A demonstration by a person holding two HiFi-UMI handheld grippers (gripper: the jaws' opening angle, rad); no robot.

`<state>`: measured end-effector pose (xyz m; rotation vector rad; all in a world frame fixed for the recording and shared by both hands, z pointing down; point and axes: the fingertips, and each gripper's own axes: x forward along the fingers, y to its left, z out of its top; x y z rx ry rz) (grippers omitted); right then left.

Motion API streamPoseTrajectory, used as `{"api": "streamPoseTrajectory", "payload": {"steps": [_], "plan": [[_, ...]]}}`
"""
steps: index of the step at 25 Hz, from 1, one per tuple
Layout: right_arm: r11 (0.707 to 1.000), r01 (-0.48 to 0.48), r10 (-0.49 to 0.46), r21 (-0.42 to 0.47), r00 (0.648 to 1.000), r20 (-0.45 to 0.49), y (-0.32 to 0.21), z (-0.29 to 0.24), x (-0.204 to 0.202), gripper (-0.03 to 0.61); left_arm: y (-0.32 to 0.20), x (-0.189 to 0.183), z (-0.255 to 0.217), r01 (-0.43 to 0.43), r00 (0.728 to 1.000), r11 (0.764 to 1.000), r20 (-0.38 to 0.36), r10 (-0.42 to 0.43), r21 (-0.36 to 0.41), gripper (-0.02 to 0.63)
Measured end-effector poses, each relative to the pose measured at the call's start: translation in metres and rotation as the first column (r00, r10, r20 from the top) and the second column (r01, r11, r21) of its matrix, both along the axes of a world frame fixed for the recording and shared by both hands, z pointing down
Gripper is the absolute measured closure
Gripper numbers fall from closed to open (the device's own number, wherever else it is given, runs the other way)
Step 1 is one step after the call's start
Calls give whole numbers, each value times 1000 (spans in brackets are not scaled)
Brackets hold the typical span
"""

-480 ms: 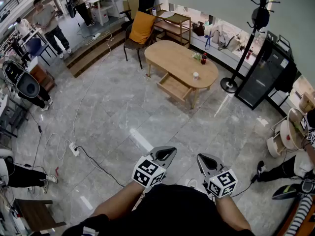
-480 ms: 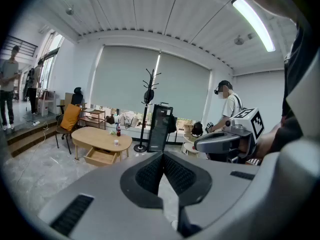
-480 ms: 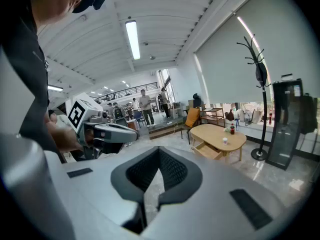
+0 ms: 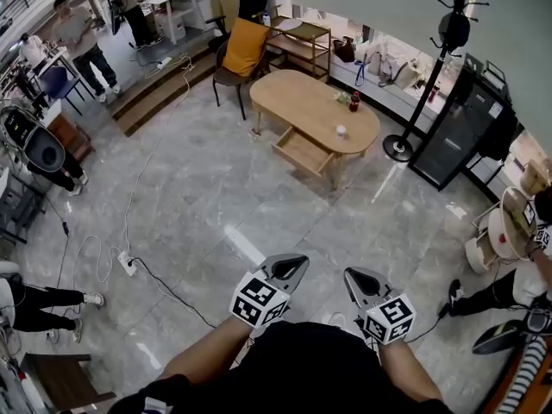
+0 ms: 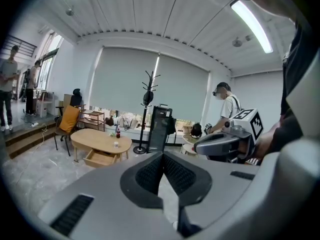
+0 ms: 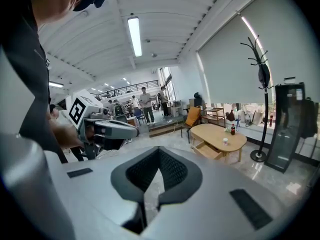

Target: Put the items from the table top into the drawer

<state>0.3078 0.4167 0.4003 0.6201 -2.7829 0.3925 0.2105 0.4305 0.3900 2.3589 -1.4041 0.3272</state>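
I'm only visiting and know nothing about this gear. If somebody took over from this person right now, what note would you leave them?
Left gripper: shut, nothing in it.
Right gripper: shut, nothing in it.
Both are held out in front of the person, far from the wooden table.
On the table top: a dark bottle, a small white cup, and a small green thing beside the bottle, too small to identify.
Done: the drawer is pulled open; it looks empty from here.
Left: walk over and move each item from the top into the drawer.
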Motion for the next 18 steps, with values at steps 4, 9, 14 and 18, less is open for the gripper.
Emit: {"api": "streamPoseTrajectory", "payload": {"steps": [4,9,14,18], "plan": [[1000,-6,6,3,1000,-11,1,-1,-8,575,-1,-8,1,2,1000,1000,-18,-2,-3,612],[1000,-16,17,16,998,-56,5,-1,-31,574,7,-30,8,6,999,999,-52,-8,-37,612],[1000,0,0,-1,998,-58,18,6,-68,574,26,-62,21,-2,999,998,-46,-1,-62,612],[999,18,-19,-29,998,-59,36,16,-97,574,42,-90,34,7,999,996,-40,-10,-91,612]]}}
